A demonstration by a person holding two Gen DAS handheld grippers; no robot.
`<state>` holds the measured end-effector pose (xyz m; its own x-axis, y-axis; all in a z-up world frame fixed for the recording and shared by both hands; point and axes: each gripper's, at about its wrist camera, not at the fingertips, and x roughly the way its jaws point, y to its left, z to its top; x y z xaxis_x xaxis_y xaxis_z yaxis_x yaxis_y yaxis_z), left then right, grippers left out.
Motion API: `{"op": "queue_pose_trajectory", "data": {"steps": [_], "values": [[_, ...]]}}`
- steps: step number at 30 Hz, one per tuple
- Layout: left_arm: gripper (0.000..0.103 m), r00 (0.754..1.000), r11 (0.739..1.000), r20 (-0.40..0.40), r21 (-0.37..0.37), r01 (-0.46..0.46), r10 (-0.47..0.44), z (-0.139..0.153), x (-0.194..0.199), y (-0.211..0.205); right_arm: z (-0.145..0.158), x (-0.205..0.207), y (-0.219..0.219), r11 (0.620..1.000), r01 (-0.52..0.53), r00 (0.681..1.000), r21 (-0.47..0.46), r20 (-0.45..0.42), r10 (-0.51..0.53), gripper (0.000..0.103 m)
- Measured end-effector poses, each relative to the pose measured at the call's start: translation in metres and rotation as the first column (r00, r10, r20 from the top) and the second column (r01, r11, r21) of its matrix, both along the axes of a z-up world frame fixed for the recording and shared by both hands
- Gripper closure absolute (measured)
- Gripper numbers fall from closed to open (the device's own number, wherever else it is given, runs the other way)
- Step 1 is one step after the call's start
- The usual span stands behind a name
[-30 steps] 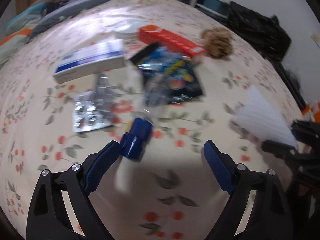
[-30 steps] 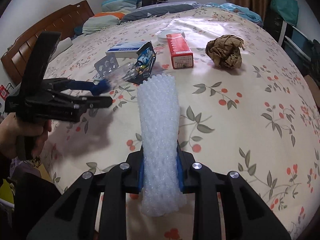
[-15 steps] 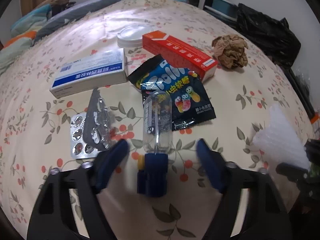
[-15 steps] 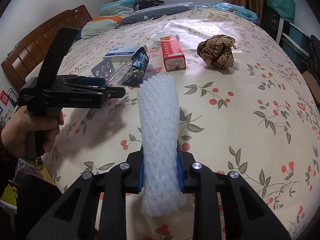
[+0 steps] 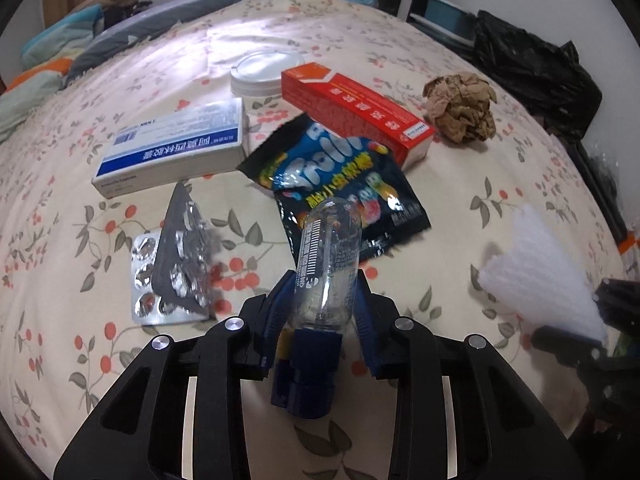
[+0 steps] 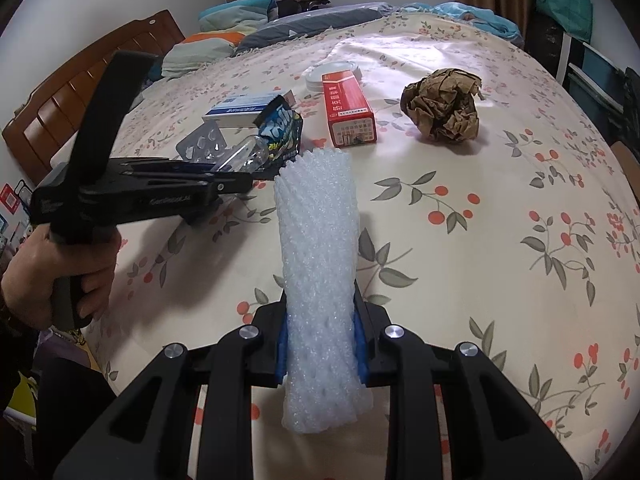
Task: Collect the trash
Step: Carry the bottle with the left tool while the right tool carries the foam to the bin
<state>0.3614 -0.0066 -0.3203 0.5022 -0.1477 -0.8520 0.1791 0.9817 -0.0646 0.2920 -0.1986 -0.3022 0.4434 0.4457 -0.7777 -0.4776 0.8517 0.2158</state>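
Note:
A clear plastic bottle (image 5: 328, 248) with a dark blue cap (image 5: 306, 384) lies on the flowered bedspread, cap end toward the camera. My left gripper (image 5: 324, 284) straddles its lower body, and its jaws are closing, with the blue pads against both sides of the bottle. In the right wrist view the bottle (image 6: 248, 152) pokes out ahead of the left gripper (image 6: 240, 182), which a hand holds. My right gripper (image 6: 320, 320) is shut on a white foam net sleeve (image 6: 316, 220), held above the bed. The foam sleeve (image 5: 536, 276) also shows at the right edge of the left wrist view.
Just beyond the bottle lie a black candy bag (image 5: 344, 176), a red carton (image 5: 352, 108), a blue-and-white medicine box (image 5: 176, 148), silver blister packs (image 5: 176, 276), a white lid (image 5: 260, 76) and crumpled brown paper (image 5: 460, 108). A black plastic bag (image 5: 532, 76) sits past the bed's right edge.
The left gripper came forward over the bottle and its jaws drew in from wide apart to the bottle's sides. The right gripper kept still with the foam sleeve.

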Motion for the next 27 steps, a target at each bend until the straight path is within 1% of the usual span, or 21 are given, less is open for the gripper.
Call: {"op": "queue_pose_trajectory", "data": {"steps": [7,13,19,27], "values": [[0.071,1.0,1.0,-0.012,0.016,-0.003,0.003,0.002,-0.028,-0.005,0.004,-0.006,0.002,1.0,-0.011,1.0,0.009,-0.003,0.011,0.08],[0.071,1.0,1.0,-0.021,0.016,-0.007,0.007,0.007,-0.064,-0.007,0.016,-0.029,0.005,1.0,-0.027,1.0,0.009,0.009,0.027,0.08],[0.071,1.0,1.0,-0.019,0.003,-0.016,0.016,0.019,-0.107,-0.006,0.027,-0.061,0.005,0.999,-0.04,0.999,0.018,0.009,0.04,0.08],[0.071,1.0,1.0,-0.012,-0.005,-0.015,0.015,0.038,-0.168,-0.007,0.037,-0.119,0.005,0.997,-0.07,0.998,0.029,0.005,0.07,0.08]]}}
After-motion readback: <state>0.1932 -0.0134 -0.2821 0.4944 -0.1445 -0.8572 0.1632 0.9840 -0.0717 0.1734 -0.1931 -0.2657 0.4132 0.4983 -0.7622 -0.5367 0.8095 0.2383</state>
